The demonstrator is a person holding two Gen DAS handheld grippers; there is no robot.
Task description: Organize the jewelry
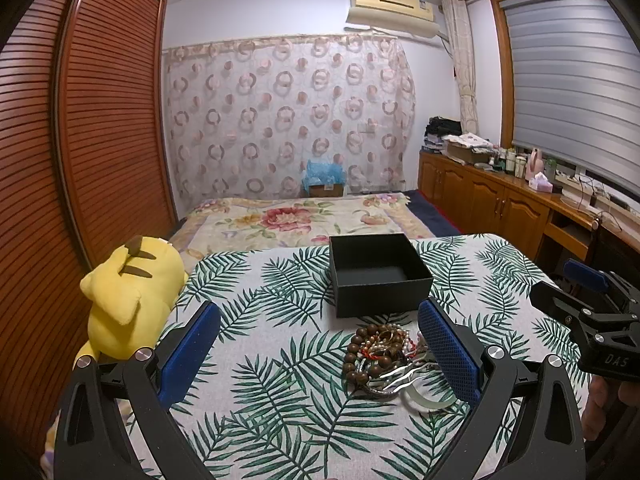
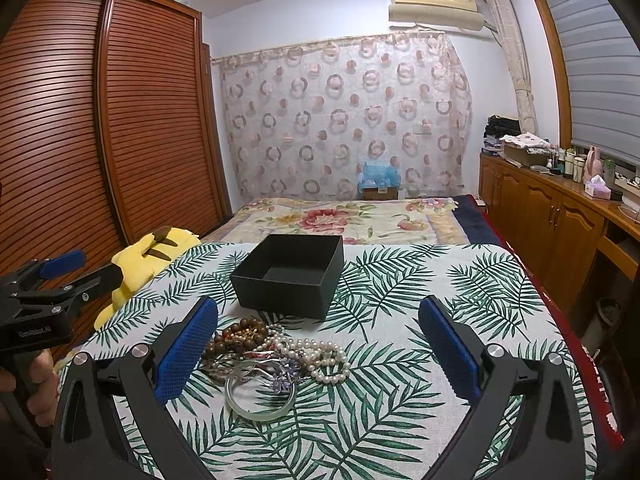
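A tangled jewelry pile (image 1: pixel 386 354) (image 2: pixel 272 354) lies on the leaf-print cloth: brown wooden beads (image 1: pixel 354 354), a pearl strand (image 2: pixel 326 360), a pale bangle (image 2: pixel 260 400) and silver pieces. Behind it stands an open black box (image 1: pixel 376 274) (image 2: pixel 290 274), nothing visible inside. My left gripper (image 1: pixel 320 312) hovers open above the cloth, the pile near its right finger. My right gripper (image 2: pixel 320 304) is open too, the pile by its left finger. Each gripper shows at the edge of the other's view: the right gripper (image 1: pixel 576 288) and the left gripper (image 2: pixel 80 266).
A yellow plush toy (image 1: pixel 128 304) lies at the table's left edge. Beyond the table (image 2: pixel 460 320) is a bed with a floral cover (image 1: pixel 304 218). A slatted wardrobe (image 1: pixel 80 140) stands on the left, and wooden cabinets (image 2: pixel 560 216) with bottles run along the right.
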